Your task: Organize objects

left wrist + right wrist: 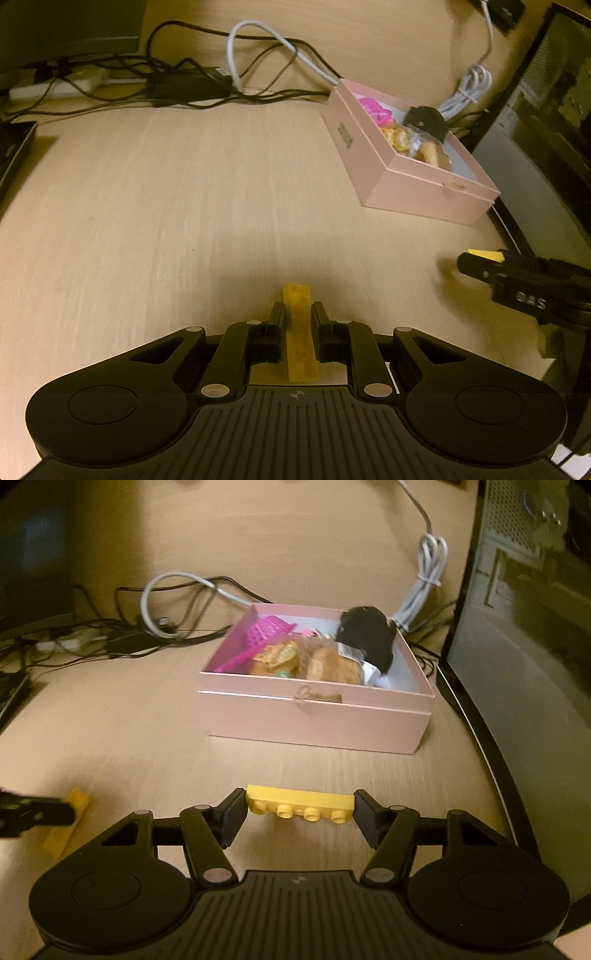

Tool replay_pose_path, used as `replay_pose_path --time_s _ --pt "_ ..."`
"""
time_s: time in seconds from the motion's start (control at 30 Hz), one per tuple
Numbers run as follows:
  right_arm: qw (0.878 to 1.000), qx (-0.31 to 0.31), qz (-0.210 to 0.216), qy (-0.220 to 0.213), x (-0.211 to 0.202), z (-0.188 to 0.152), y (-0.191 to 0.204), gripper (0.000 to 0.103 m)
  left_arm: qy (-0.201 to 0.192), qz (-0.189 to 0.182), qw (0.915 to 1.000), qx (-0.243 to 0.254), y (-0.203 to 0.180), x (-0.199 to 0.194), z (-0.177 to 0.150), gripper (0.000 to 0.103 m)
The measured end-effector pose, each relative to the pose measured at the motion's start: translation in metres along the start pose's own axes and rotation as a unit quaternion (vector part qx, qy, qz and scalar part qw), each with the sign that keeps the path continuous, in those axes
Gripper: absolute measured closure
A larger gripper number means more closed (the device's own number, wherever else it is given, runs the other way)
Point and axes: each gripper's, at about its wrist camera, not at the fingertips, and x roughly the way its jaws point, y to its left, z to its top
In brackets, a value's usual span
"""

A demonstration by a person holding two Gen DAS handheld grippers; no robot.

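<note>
Holding one yellow brick apiece, the two grippers hang low over the desk (pixel 122 738), short of the pink box (pixel 314 716) at the back right. The left gripper (pixel 298 314) is pinched nearly closed on the narrow sides of a yellow brick (pixel 300 332) that runs lengthwise between its fingers, one end poking past the tips. The right gripper (pixel 300 805) stands about half open with the other brick (pixel 299 802) crosswise, both ends meeting the fingers (pixel 234 814), studs facing the camera.

These look like hard, light plastic: stiff, not fragile, but smooth enough to slip. The left hold, across the flat long faces, seems the safer one. The right one bears only on the small end faces, so the brick could probably swivel or pop out if the squeeze eases.

The box already holds a pink basket (pixel 266 633), some snack-like packets (pixel 291 661) and a black lump (pixel 367 637), so free room is mostly toward its near right corner.
</note>
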Motion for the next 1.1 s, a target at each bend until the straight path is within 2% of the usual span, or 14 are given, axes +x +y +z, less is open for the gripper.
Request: replay_pose_path --time_s 0.1,0.13,0.23,0.33,0.53,0.67,0.8,0.9,1.0,1.1 --pt "1.0 -0.024 0.016 -0.006 -0.017 -0.005 -0.001 0.04 0.004 -0.001 0.9996 0.027 -0.008 0.001 0.0 0.087" --pt "0.999 -0.036 0.018 -0.01 -0.025 -0.008 -0.002 0.04 0.007 -0.004 0.9994 0.034 -0.01 0.001 -0.001 0.09" --pt "0.998 -0.055 0.018 -0.019 -0.043 -0.015 -0.006 0.04 0.016 -0.025 0.9987 0.042 -0.021 0.0 0.001 0.093" --pt "0.999 -0.043 0.017 -0.021 -0.055 -0.021 -0.017 0.04 0.011 -0.05 0.9974 0.05 -0.04 0.001 0.012 0.093" --pt "1.0 -0.003 0.003 -0.027 -0.068 -0.029 -0.036 0.04 -0.042 -0.09 0.9924 0.073 -0.083 0.008 0.068 0.093" --pt "0.999 0.006 -0.006 -0.032 -0.075 -0.035 -0.044 0.04 -0.105 -0.111 0.9856 0.072 -0.107 0.019 0.111 0.093" --pt "0.999 0.006 -0.009 -0.039 -0.079 -0.038 -0.049 0.04 -0.098 -0.111 0.9887 0.023 -0.106 0.034 0.136 0.088" --pt "0.999 0.005 -0.005 -0.036 -0.078 -0.041 -0.052 0.04 -0.1 -0.098 0.9871 0.077 -0.107 0.022 0.12 0.088" --pt "1.0 0.005 0.009 -0.015 -0.066 -0.044 -0.053 0.04 -0.069 -0.071 0.9865 0.13 -0.098 0.013 0.092 0.088" --pt "1.0 -0.008 0.022 -0.002 -0.053 -0.045 -0.046 0.04 -0.034 -0.038 0.9863 0.157 -0.084 0.004 0.057 0.087"
